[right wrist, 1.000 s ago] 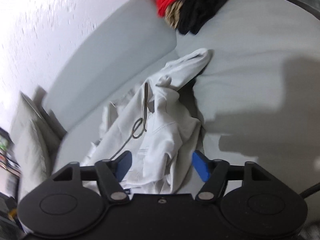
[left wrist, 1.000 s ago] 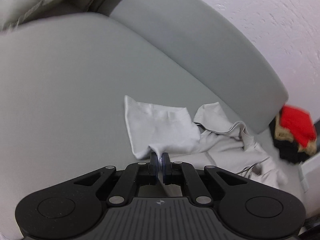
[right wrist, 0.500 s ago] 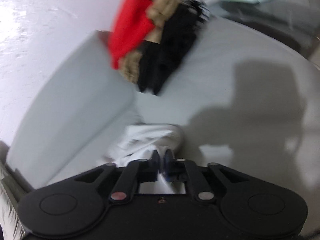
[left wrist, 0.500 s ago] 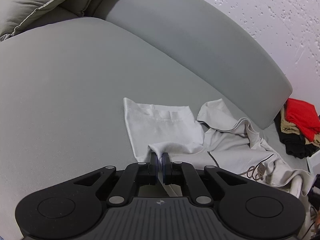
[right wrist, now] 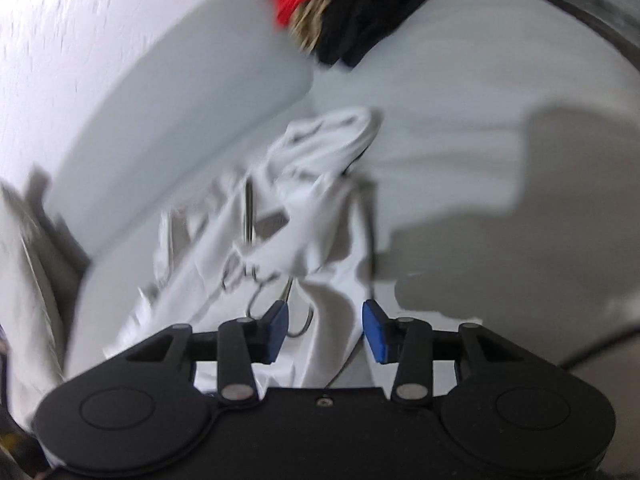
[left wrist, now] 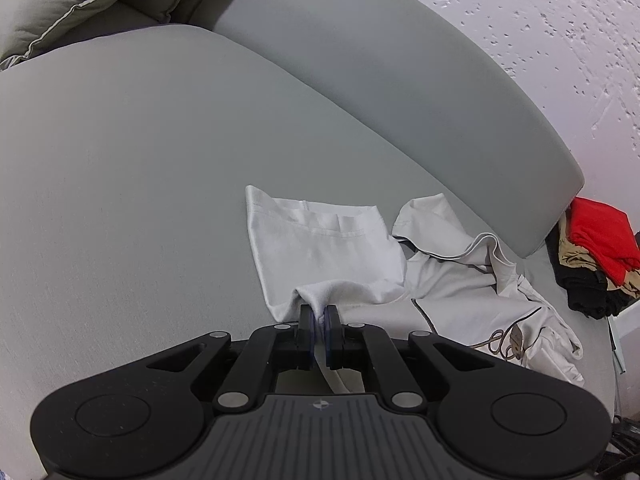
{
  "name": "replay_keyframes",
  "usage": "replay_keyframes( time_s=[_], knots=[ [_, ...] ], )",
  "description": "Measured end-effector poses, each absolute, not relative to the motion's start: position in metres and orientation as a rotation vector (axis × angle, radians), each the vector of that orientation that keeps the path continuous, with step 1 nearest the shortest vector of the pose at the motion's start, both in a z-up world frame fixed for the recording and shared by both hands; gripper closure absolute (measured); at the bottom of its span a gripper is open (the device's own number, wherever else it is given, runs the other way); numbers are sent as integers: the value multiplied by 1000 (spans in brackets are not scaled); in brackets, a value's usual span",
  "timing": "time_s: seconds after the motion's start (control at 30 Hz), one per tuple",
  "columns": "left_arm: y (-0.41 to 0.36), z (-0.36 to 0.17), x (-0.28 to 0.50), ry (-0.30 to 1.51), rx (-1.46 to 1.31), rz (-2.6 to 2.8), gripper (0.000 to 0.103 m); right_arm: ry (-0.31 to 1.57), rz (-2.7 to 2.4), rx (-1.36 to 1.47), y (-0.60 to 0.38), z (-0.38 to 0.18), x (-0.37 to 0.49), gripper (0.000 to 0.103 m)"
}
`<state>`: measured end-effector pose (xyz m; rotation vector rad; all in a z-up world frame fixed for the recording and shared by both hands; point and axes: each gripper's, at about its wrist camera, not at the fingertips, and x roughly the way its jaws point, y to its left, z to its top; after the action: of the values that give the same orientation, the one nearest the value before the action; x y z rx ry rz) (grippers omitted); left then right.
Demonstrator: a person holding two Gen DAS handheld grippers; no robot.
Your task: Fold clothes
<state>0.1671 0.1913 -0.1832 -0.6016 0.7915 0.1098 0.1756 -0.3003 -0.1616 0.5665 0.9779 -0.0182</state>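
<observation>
— Grey sofa (left wrist: 140, 200) under a rough white wall, that was the setting. Did you see what lay on the seat?

— One pale hoodie (left wrist: 460, 292), rumpled, drawstring loose. Its hem end was spread towards eleven o'clock from the left gripper (left wrist: 319, 320); hood and sleeves were bunched off at three.

— And the left jaws?

— Pressed together on a pinch of that fabric, which rose into a small peak right at the tips. I'd judge it was held so to anchor or lift that edge for a fold.

— What about the right gripper (right wrist: 325, 322)?

— Spread wide, blue pads apart, a ridge of the hoodie running between them towards twelve without either pad clamping it. That view was blurred, so the touch I couldn't swear to. It looked poised to take hold, or just let go.

— Anything else about?

— A clothes pile (left wrist: 596, 256) in red, tan and black, at the sofa's end, around two o'clock, well apart from the hoodie.
</observation>
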Motion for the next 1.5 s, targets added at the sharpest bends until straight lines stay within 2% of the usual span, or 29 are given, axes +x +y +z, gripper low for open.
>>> replay_keyframes(
  time_s=[0.2,0.27,0.33,0.4,0.43,0.47,0.67,0.83,0.9,1.03,1.07,1.23,1.3,1.33,1.4,1.43,1.5],
  knots=[
    [192,-183,167,787,-608,99,99,1073,-154,396,-257,-175,218,60],
    [191,-183,168,784,-604,93,99,1103,-199,339,-243,-180,232,48],
    [190,-182,167,781,-597,87,99,1131,-243,281,-229,-184,244,46],
    [190,-181,167,778,-595,82,99,1125,-293,228,-224,-186,241,58],
    [190,-181,167,776,-594,80,99,1114,-315,218,-225,-186,238,83],
    [190,-180,166,774,-595,77,99,1103,-323,234,-230,-185,232,100],
    [187,-176,161,760,-588,52,99,967,-294,521,-293,-151,159,101],
    [191,-179,158,785,-630,54,99,948,-191,809,-344,-165,135,101],
    [193,-181,158,799,-653,59,98,944,-152,889,-354,-175,131,97],
    [200,-186,158,825,-712,66,71,908,-125,960,-360,-191,126,95],
    [202,-188,158,830,-734,62,68,899,-115,970,-360,-191,125,94],
    [204,-196,163,859,-806,20,68,886,-71,953,-359,-189,130,75],
    [199,-199,170,879,-799,-8,68,889,-61,928,-357,-188,135,74],
    [196,-200,174,887,-790,-18,70,893,-65,913,-356,-188,136,74],
    [191,-202,181,896,-765,-40,86,910,-85,885,-354,-187,137,75],
    [188,-203,184,904,-750,-56,103,921,-98,870,-353,-187,138,80],
    [179,-200,187,906,-686,-72,102,941,-123,841,-350,-186,140,96]
  ],
)
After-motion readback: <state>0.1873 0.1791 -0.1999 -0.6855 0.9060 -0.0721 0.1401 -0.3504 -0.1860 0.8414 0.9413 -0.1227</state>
